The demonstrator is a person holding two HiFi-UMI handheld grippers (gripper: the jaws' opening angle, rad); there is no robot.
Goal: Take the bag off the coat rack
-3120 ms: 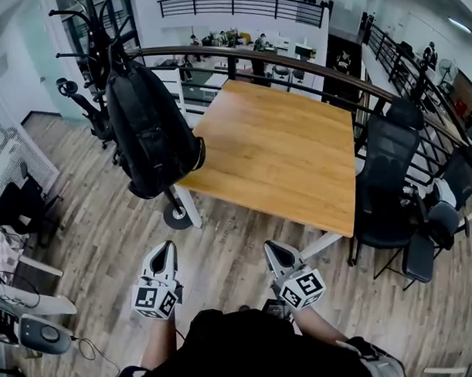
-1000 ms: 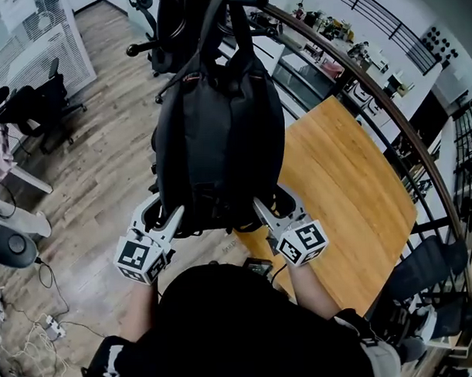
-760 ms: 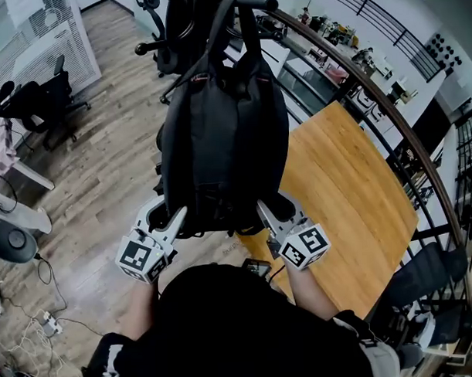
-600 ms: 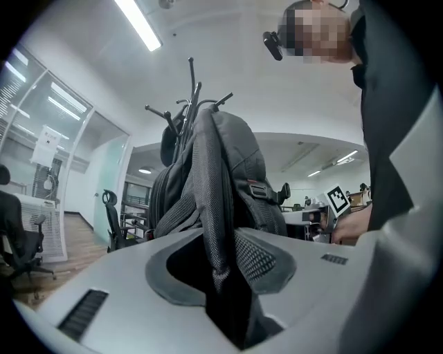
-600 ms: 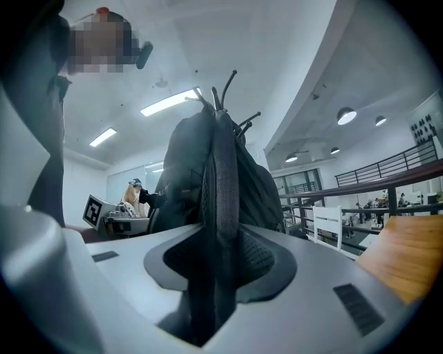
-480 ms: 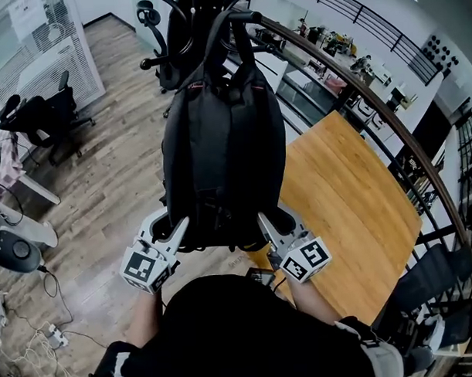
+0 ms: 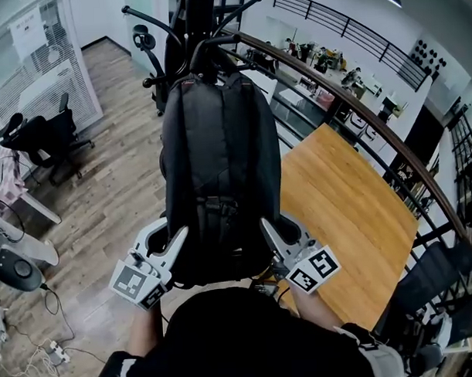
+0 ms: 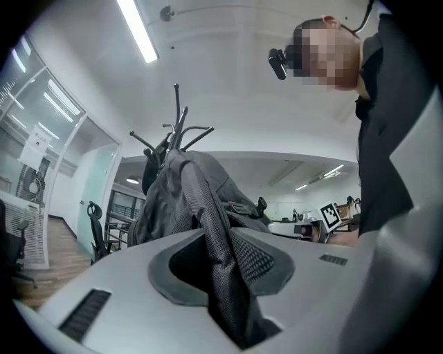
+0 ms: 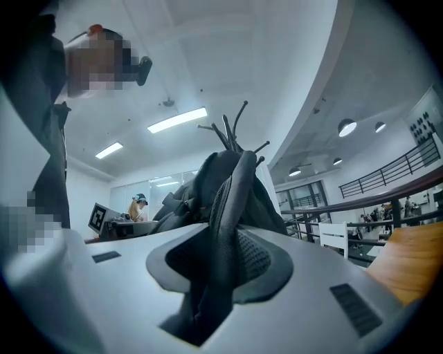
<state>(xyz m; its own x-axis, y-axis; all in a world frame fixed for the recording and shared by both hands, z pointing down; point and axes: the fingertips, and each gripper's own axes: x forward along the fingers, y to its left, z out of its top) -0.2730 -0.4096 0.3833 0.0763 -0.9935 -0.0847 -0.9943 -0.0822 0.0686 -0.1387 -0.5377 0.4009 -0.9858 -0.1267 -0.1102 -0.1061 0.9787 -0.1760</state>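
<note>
A black backpack (image 7: 220, 169) hangs from the black coat rack (image 7: 193, 15), its top handle (image 7: 209, 46) looped over a rack arm. My left gripper (image 7: 174, 242) holds the bag's lower left side and my right gripper (image 7: 267, 231) its lower right side. In the left gripper view the jaws (image 8: 223, 273) pinch a fold of black mesh fabric (image 8: 208, 221). The right gripper view shows the same, with the right gripper (image 9: 211, 280) clamped on a padded edge (image 9: 228, 207). Both pairs of jaws have just been closing on the fabric. The bag's bottom is hidden behind my head.
A wooden table (image 7: 345, 211) stands right of the bag, behind a curved railing (image 7: 357, 110). Office chairs sit at the left (image 7: 41, 140) and lower right (image 7: 432, 277). Cables and a power strip (image 7: 48, 349) lie on the wooden floor at lower left.
Both grippers have closed on the backpack's lower sides and risen with it, so the bag hangs higher against the rack. Three seconds ago they were far from the bag.
</note>
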